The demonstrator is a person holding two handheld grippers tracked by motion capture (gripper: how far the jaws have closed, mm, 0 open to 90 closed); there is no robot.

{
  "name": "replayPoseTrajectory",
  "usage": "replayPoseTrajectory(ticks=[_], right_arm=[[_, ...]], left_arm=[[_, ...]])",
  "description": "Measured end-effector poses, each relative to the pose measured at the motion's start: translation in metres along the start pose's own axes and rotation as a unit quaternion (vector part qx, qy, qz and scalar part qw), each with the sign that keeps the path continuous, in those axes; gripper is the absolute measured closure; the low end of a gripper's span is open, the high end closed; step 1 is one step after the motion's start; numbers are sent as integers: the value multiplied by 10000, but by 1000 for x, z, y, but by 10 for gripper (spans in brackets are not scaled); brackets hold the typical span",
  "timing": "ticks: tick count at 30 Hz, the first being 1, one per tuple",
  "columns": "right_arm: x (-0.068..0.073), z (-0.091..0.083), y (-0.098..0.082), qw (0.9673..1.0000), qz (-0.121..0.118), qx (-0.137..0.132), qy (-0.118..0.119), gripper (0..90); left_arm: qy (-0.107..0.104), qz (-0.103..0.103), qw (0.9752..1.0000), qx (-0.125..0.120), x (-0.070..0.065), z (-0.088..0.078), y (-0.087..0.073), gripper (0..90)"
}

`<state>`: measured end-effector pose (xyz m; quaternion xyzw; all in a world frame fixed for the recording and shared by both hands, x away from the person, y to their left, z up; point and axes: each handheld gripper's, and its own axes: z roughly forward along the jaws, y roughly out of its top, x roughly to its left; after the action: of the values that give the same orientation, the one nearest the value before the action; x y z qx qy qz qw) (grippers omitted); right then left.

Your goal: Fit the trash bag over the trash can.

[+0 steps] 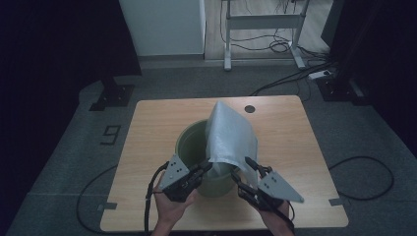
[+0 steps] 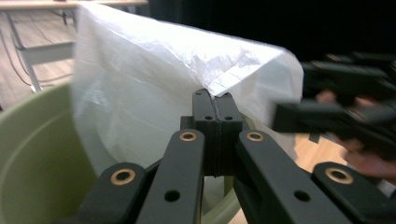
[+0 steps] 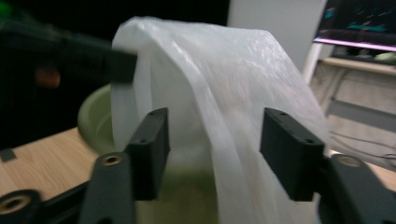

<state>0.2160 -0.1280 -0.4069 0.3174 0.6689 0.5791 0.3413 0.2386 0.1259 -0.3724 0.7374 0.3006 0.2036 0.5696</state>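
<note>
A pale green bin (image 1: 189,140) stands in the middle of the wooden table (image 1: 157,123). A white plastic bag (image 1: 231,132) rises from the bin's right side and droops over its near rim. My left gripper (image 1: 206,167) is at the near rim, shut on the bag's lower left edge; in the left gripper view the jaws (image 2: 215,100) meet, with the bag (image 2: 154,79) pinched at their tips. My right gripper (image 1: 242,168) is open at the bag's lower right. In the right gripper view the bag (image 3: 219,84) hangs between its spread jaws (image 3: 219,140), untouched by the pads.
A round dark hole (image 1: 250,108) lies in the table's far side. On the floor behind stand a white cabinet (image 1: 164,27), a metal desk frame (image 1: 263,22), a power strip (image 1: 319,74) and cables. A person's hands hold both grippers at the near edge.
</note>
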Motion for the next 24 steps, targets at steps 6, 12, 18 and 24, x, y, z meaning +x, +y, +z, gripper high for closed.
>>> replayPoseTrajectory(ticks=[6,12,18,24], right_arm=[[-2,-16,-37,9987,188,262,-385,321],[-8,-4,-58,9966,497,535,-381,365],[-20,4,-64,9958,556,651,-325,616],[-34,2,-54,9964,390,523,-536,846]], left_arm=[[87,-93,9998,-143,3,-6,-2,900],[100,-135,9997,-156,7,-7,-4,900],[50,-117,9998,-118,8,-12,-3,900],[-60,-3,10000,-39,2,-11,-2,900]])
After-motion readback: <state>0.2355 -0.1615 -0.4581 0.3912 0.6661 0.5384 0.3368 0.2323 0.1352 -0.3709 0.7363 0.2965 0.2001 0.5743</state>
